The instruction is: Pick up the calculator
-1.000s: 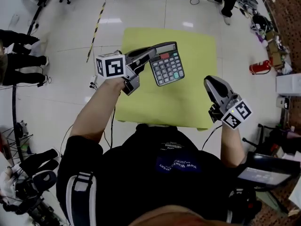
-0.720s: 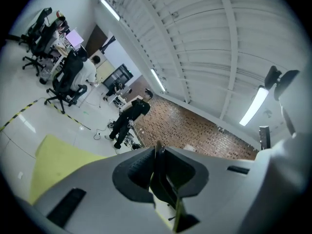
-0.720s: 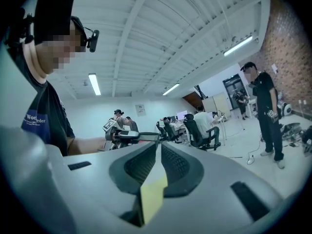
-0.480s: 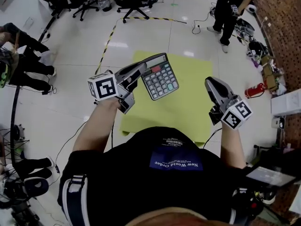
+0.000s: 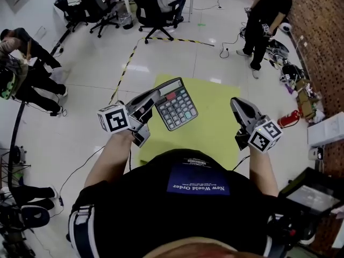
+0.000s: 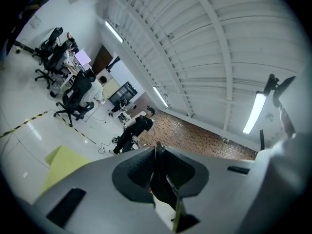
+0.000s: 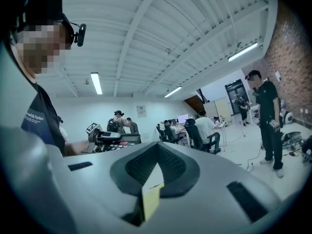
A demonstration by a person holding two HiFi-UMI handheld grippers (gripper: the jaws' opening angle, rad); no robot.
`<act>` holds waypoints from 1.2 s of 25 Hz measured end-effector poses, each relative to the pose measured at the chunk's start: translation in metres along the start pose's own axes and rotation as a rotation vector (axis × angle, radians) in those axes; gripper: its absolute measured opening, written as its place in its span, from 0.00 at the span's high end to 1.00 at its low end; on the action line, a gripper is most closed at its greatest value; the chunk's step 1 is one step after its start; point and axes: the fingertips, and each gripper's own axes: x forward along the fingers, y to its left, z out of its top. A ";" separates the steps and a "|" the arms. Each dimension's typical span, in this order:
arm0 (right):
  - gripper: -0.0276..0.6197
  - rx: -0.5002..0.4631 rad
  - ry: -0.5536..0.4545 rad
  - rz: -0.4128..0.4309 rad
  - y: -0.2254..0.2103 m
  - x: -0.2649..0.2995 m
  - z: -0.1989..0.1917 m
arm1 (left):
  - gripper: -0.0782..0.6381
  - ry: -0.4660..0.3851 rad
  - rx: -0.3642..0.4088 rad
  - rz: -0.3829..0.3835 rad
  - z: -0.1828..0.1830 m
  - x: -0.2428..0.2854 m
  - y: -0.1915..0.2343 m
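Observation:
A grey desk calculator with dark keys hangs in the air above the yellow table, tilted with its keys facing up. My left gripper is shut on its left edge. In the left gripper view the calculator shows edge-on as a thin dark slab pinched between the pads of the left gripper. My right gripper is raised over the table's right side, shut, with nothing in it. The right gripper view shows its jaws touching at the tips, and the calculator far off at the left.
The yellow table stands on a glossy white floor. Black-and-yellow tape runs along the floor to the left. Office chairs and several people stand around the back. A red extinguisher lies by the brick wall at the right.
Both grippers have risen. The left one has carried the calculator higher above the yellow table and a little to the left. The grip on the calculator is unchanged.

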 end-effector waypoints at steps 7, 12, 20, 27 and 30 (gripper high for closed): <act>0.98 0.020 -0.001 0.005 0.000 0.003 0.003 | 0.81 0.006 -0.019 -0.008 -0.007 -0.001 -0.004; 0.98 0.046 -0.012 0.003 -0.001 0.004 0.003 | 0.81 0.019 -0.023 -0.020 -0.007 0.002 -0.004; 0.98 0.020 -0.002 -0.019 0.001 -0.004 0.001 | 0.81 0.011 -0.019 -0.033 -0.007 0.001 -0.010; 0.98 0.005 0.014 -0.010 0.003 -0.002 -0.002 | 0.81 0.001 -0.018 -0.036 -0.003 0.001 -0.010; 0.98 0.002 0.018 -0.006 0.004 -0.001 -0.003 | 0.81 0.000 -0.020 -0.037 -0.003 0.000 -0.009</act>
